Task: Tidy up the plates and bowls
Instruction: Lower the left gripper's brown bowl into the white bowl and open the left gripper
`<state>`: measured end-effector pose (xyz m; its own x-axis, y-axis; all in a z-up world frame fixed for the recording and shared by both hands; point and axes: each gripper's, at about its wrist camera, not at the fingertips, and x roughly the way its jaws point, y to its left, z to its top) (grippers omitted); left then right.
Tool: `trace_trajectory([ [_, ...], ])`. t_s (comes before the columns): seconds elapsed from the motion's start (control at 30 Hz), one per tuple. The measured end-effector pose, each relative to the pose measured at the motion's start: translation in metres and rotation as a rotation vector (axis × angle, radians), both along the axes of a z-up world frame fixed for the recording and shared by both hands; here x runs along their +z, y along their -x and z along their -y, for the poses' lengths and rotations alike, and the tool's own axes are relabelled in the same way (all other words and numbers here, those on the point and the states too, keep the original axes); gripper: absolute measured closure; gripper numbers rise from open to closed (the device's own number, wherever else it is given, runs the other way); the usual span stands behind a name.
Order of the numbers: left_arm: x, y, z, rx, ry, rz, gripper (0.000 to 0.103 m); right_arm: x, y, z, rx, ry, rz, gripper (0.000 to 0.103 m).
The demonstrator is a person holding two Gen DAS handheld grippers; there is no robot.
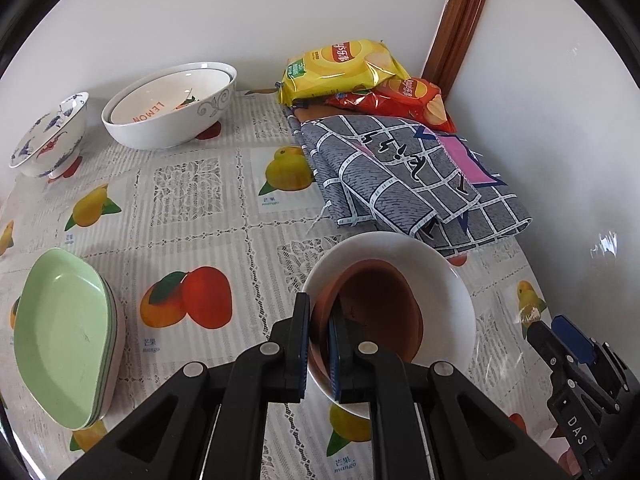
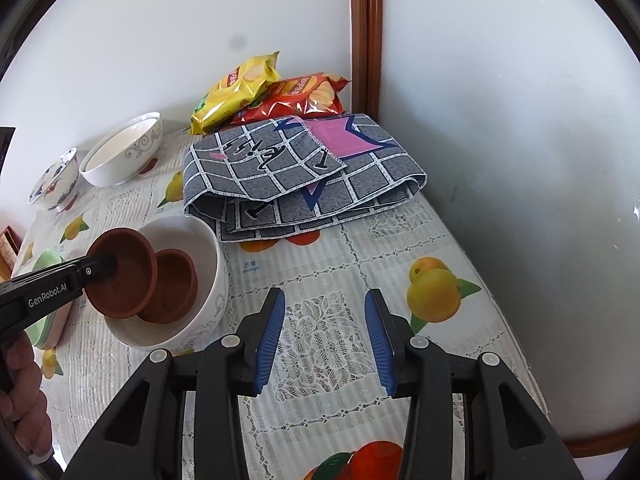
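Note:
My left gripper [image 1: 319,309] is shut on the rim of a brown clay bowl [image 2: 120,276], which tilts over a white bowl [image 2: 210,252]. A second brown clay bowl [image 2: 176,286] lies inside that white bowl [image 1: 444,280]. In the right wrist view the left gripper [image 2: 107,267] reaches in from the left, held by a hand [image 2: 20,392]. To the right of the white bowl, my right gripper [image 2: 325,314] stands open above the fruit-print tablecloth [image 2: 320,264] with nothing between its blue pads. Its tip [image 1: 558,330] shows at the right edge of the left wrist view.
Stacked green plates [image 1: 60,332] lie at the near left. Nested white bowls [image 1: 168,120] and a blue-patterned bowl [image 1: 48,136] stand by the back wall. A folded grey cloth [image 1: 400,176] and two chip bags [image 1: 340,68] fill the back right corner. A wall [image 2: 520,160] borders the table's right side.

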<state>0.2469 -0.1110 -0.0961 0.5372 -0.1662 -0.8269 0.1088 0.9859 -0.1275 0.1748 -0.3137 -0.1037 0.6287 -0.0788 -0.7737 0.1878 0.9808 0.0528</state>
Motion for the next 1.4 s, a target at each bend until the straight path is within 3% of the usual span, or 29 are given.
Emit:
trace_trajectory([
  [0.87,-0.019,-0.012,0.021,-0.025,0.027,-0.049,0.094,-0.010,0.005,0.014,-0.035,-0.034,-0.029,0.062],
  [1.2,-0.017,-0.011,0.018,-0.037,0.027,-0.079,0.090,-0.008,0.006,0.006,-0.029,-0.042,-0.043,0.062],
  [1.4,-0.002,-0.003,0.009,-0.035,0.038,-0.042,0.086,0.001,0.002,-0.005,-0.009,-0.051,-0.028,0.062],
])
